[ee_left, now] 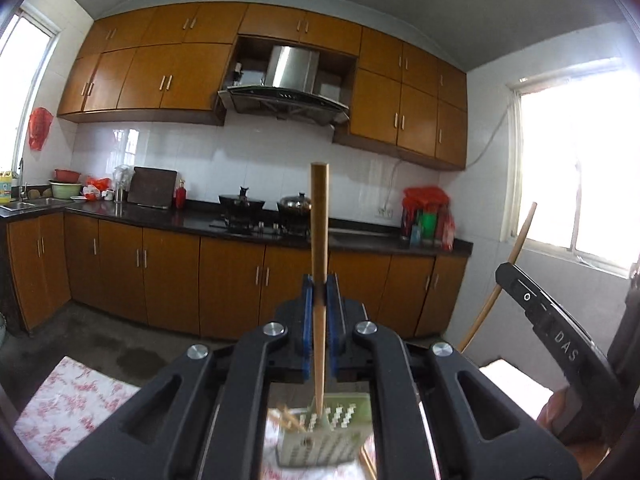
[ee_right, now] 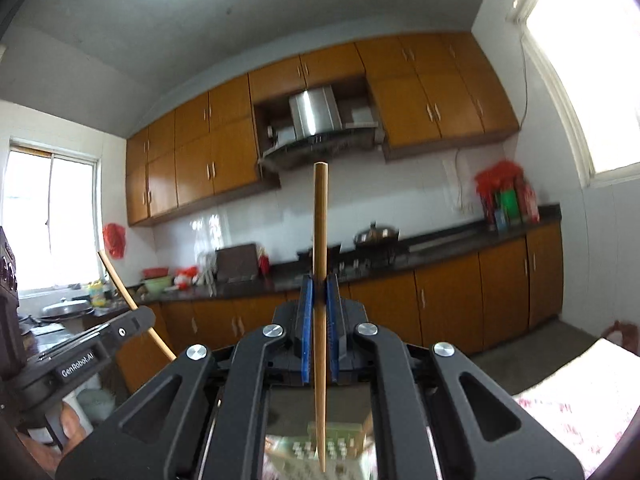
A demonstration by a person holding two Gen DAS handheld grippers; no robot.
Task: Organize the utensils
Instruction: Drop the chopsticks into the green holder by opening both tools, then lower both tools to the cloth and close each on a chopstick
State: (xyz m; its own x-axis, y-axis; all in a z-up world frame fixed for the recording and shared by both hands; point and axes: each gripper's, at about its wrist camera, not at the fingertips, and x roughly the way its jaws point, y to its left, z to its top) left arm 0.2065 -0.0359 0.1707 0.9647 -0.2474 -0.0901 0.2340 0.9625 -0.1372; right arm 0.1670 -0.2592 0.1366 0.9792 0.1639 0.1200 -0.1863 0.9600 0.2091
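Two chopsticks, one per tool: my left gripper [ee_left: 319, 292] pinches a bamboo chopstick [ee_left: 319, 216] between its blue pads [ee_left: 307, 320], and my right gripper [ee_right: 319, 292] pinches a second chopstick [ee_right: 320, 220] the same way, jaws pressed onto the shaft on both sides. Each stick stands roughly upright, thick blunt end up, tapered tip down. Handling, as I judge it: light, stiff, smooth and round, so liable to swivel or slide in a narrow pinch; a hold near mid-length, as now, looks the sensible place, leaving the tip free to enter a slot. Below the left tip sits a pale green slotted utensil holder [ee_left: 336, 432] on the floral tablecloth [ee_left: 72, 400]; the tip appears to reach its rim or just inside, but blur stops me from telling which. In the right view the same holder [ee_right: 320, 446] shows only as a sliver under the tip, whether touching I cannot tell. Other sticks [ee_left: 290, 420] lean in the holder, count unreadable. The gripper bodies hide most of the holder and the table. Each view catches the other tool at its edge with its stick slanting. Beyond, wooden kitchen cabinets [ee_left: 168, 276].
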